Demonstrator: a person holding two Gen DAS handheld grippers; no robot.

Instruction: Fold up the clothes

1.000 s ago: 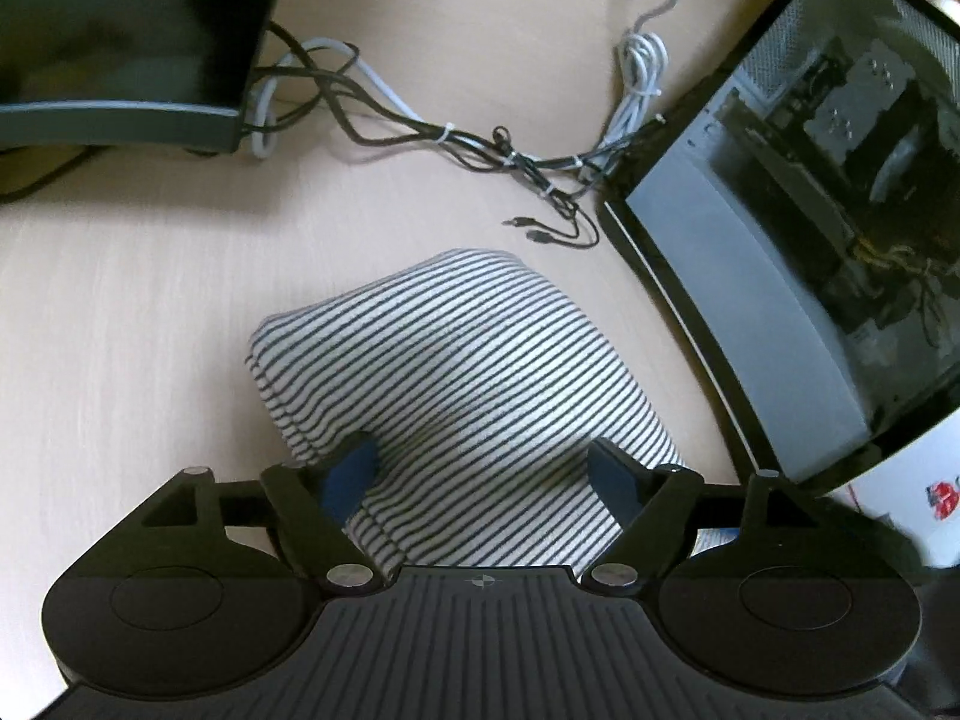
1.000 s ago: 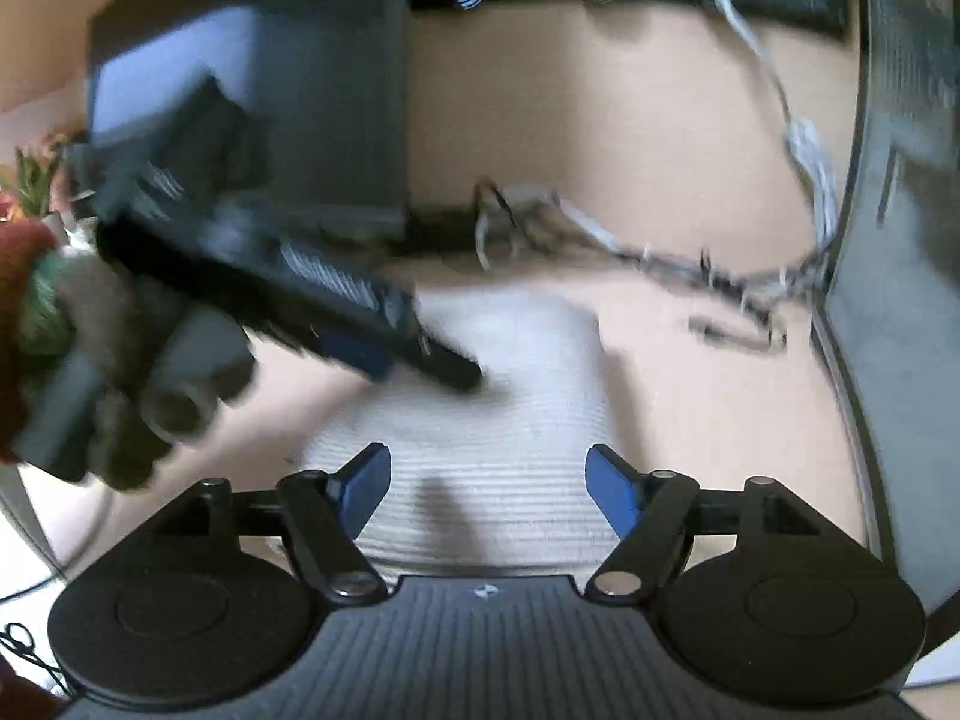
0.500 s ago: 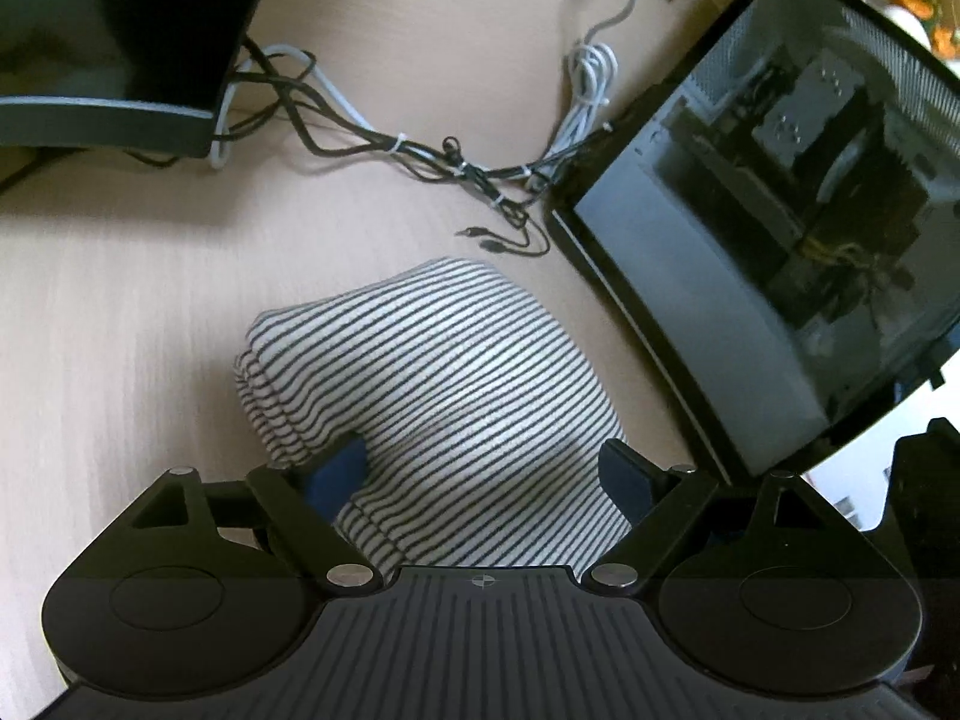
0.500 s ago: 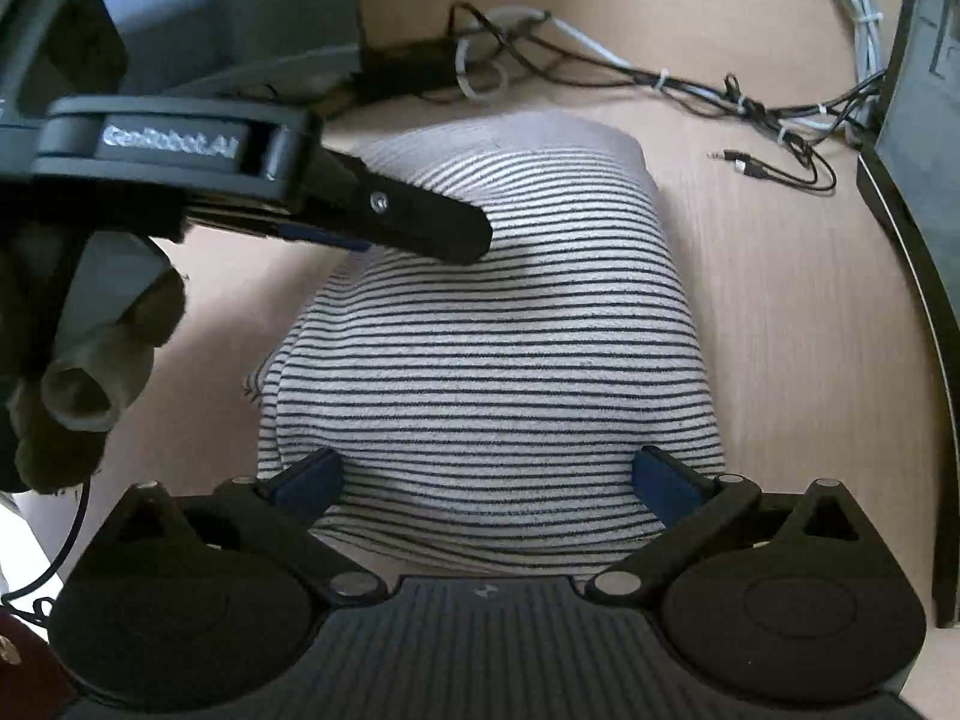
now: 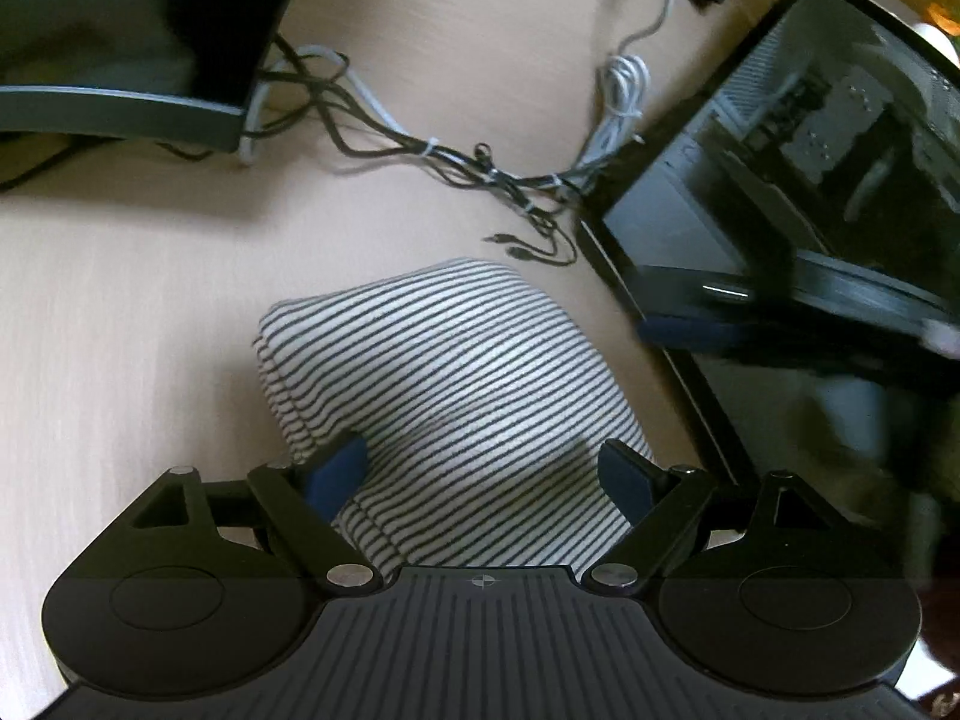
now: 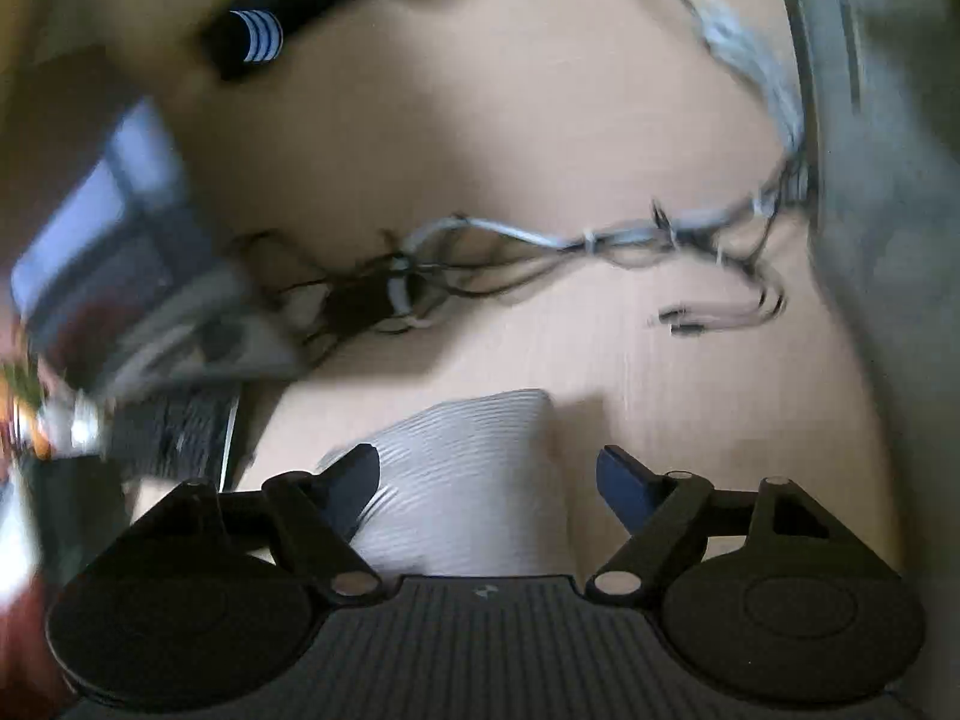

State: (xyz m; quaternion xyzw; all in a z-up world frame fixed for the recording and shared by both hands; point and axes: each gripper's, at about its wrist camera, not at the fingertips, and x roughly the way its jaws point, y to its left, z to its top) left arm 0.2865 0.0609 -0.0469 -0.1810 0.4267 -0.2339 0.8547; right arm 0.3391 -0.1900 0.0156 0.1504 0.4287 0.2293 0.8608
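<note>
A folded white garment with thin dark stripes (image 5: 444, 384) lies as a compact bundle on the light wooden table (image 5: 120, 324). My left gripper (image 5: 483, 468) hovers over its near half, open, nothing between the blue pads. The other gripper appears blurred at the right of the left wrist view, its blue fingertip (image 5: 678, 327) just beyond the garment's right edge. In the blurred right wrist view the striped garment (image 6: 474, 480) sits low between the fingers of my right gripper (image 6: 489, 477), which is open and holds nothing.
A black monitor base (image 5: 120, 114) stands at the back left. A tangle of black and white cables (image 5: 480, 168) runs behind the garment. A glass-sided computer case (image 5: 810, 192) lines the right side. A dark power strip (image 6: 312, 18) lies at the back.
My right gripper has pulled back and swung up from the garment, so less cloth shows in its view, now blurred. It has come into the left wrist view at the right. Left gripper shifted slightly.
</note>
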